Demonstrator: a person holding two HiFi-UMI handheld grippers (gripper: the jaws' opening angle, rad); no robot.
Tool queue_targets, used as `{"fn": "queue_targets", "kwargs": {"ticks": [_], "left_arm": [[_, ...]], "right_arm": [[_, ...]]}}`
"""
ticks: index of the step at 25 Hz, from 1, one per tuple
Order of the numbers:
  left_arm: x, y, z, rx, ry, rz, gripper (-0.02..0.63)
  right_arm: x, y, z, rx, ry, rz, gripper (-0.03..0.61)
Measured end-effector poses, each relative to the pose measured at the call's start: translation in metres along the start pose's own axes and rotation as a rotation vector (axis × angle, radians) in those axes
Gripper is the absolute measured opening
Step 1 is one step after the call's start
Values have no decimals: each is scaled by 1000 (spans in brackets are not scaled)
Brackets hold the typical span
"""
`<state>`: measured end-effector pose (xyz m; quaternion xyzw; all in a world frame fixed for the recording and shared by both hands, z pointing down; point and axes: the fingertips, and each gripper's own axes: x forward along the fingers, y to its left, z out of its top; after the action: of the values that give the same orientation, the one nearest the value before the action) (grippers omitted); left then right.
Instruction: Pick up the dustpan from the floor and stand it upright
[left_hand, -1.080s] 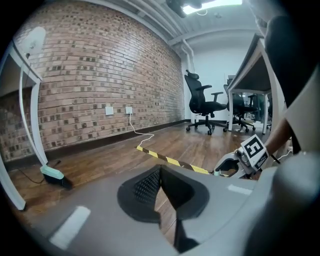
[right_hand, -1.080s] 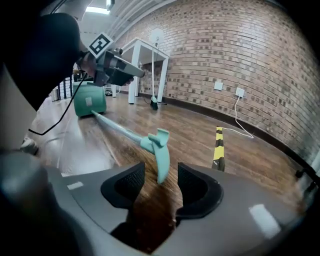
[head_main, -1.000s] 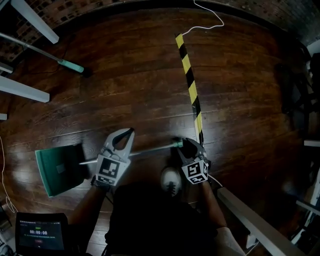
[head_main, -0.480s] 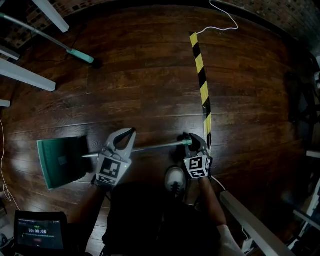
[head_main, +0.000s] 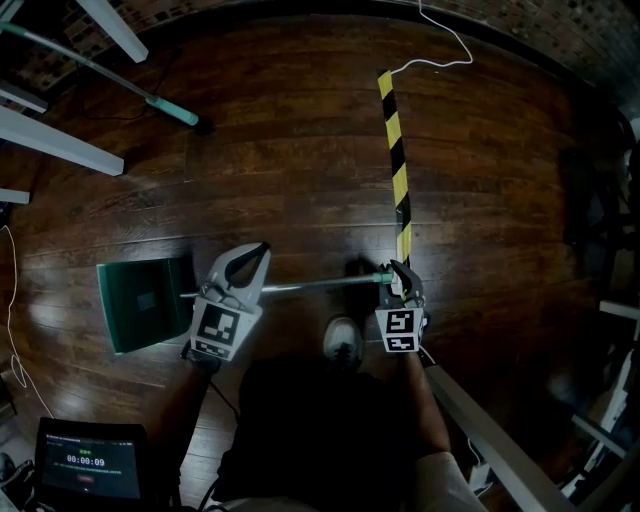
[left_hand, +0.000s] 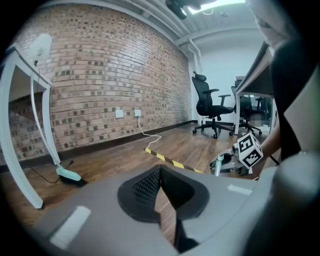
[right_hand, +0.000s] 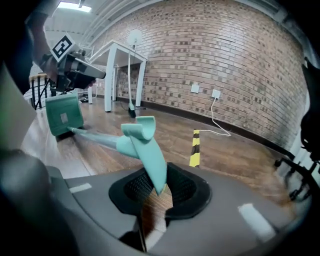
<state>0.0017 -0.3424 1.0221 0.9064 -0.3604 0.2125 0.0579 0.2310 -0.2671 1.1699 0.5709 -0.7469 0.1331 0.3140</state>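
Note:
The dustpan has a green pan (head_main: 145, 303) (right_hand: 64, 115), a long grey pole (head_main: 320, 285) and a teal grip (head_main: 385, 278) (right_hand: 142, 142). My right gripper (head_main: 400, 270) (right_hand: 157, 187) is shut on the teal grip; its jaws have just been closing with the grip's tip between them. The pole runs level to the left, under the body of my left gripper (head_main: 255, 252) (left_hand: 160, 170). That gripper's jaws meet at the tips, and nothing shows between them. Whether the pan touches the floor I cannot tell.
A broom with a teal head (head_main: 170, 112) (left_hand: 67, 174) lies at the far left by white table legs (head_main: 60, 145). Yellow-black tape (head_main: 397, 170) and a white cable (head_main: 440, 40) cross the wooden floor. Office chairs (left_hand: 210, 107) stand at the right. A shoe (head_main: 342, 340) is below the pole.
The right gripper has closed on the teal grip. Both grippers and the dustpan have shifted; the pan now sits further right and the pole lies more level.

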Motion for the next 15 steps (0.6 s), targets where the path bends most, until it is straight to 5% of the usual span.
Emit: {"fn": "queue_targets", "kwargs": {"ticks": [6,15], "left_arm": [[-56,3,112,-98,-29,11,2],[-133,18,292,-141,-29,14,2]], "right_arm": [[-90,-36,87,-30,68,-60,98],[-202,-77,226,-146,185,-135,140]]}}
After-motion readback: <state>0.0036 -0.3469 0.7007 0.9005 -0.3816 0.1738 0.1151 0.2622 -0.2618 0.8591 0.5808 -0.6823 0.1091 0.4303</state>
